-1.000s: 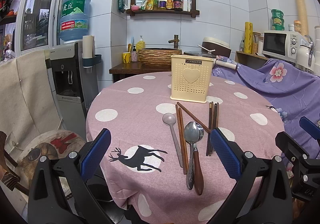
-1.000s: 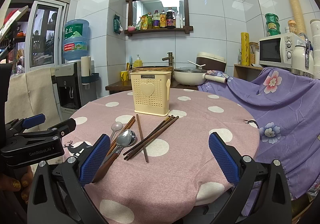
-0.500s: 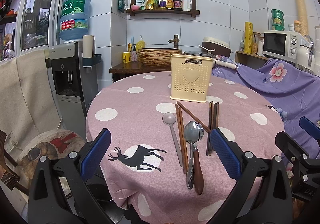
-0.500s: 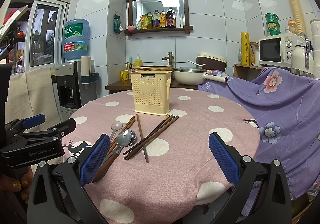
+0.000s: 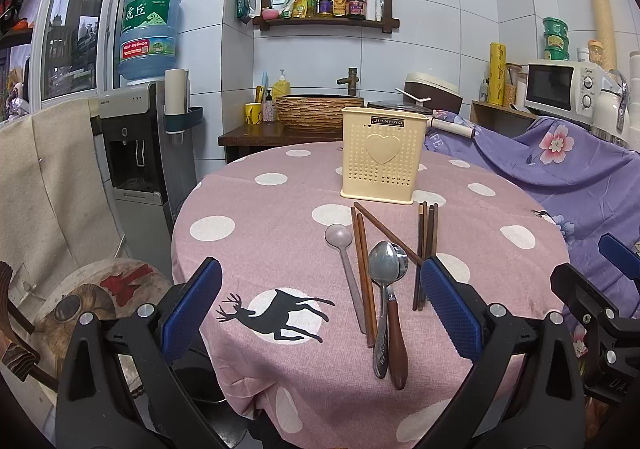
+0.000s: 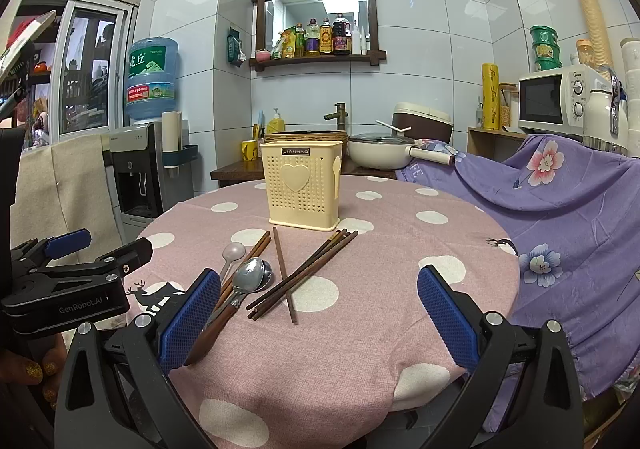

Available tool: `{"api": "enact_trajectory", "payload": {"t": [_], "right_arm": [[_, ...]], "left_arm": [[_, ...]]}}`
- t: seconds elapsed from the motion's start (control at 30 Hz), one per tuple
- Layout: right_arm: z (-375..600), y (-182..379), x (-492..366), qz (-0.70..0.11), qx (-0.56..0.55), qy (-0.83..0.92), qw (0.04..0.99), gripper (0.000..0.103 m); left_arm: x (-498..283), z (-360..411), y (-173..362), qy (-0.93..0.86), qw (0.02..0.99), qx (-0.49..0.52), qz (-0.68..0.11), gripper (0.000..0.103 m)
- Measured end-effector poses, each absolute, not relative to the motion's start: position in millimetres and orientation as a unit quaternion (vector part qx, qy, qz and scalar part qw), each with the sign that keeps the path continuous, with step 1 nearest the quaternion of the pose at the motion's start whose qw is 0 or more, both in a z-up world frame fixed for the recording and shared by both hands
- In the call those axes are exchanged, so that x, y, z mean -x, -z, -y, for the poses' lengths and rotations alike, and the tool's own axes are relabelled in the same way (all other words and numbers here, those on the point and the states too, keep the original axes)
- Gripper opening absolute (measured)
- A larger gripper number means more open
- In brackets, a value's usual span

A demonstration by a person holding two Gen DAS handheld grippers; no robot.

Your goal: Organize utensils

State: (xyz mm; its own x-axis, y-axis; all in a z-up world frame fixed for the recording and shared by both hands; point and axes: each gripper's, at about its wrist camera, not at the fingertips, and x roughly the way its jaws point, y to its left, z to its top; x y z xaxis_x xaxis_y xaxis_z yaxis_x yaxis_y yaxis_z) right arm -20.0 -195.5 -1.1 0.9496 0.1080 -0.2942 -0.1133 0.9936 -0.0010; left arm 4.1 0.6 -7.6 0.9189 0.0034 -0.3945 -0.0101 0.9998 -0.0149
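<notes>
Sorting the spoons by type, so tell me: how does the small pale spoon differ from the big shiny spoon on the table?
The small pale spoon has a dull, round little bowl; the big shiny spoon has a large, oval, mirror-bright bowl. The pale one's handle is thin and plain, the shiny one's thicker and patterned. The pale spoon lies left of the reddish chopsticks, the shiny one right of them. Both lie flat on the pink tablecloth, bowls toward the holder.

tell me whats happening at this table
A person holds two grippers over a round table, about to sort utensils. The left gripper and right gripper are both open and empty. Spoons and chopsticks lie loose on the pink tablecloth in front of the cream utensil holder. Nothing is picked up yet.
</notes>
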Motion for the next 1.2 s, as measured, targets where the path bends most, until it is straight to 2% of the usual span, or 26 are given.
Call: {"api": "enact_trajectory", "payload": {"t": [0.4, 0.6, 1.2], "right_arm": [[193, 5, 18, -0.151, 0.01, -0.056, 0.987, 0.097], [194, 13, 11, -0.167, 0.007, -0.06, 0.984, 0.097], [204, 24, -56, -0.273, 0.008, -0.057, 0.96, 0.097]], "left_arm": [[-6, -1, 13, -0.006, 0.979, 0.008, -0.205, 0.098], [-17, -3, 23, 0.01, 0.973, 0.012, -0.232, 0.098], [-75, -19, 47, 0.0, 0.952, -0.008, -0.305, 0.098]]}}
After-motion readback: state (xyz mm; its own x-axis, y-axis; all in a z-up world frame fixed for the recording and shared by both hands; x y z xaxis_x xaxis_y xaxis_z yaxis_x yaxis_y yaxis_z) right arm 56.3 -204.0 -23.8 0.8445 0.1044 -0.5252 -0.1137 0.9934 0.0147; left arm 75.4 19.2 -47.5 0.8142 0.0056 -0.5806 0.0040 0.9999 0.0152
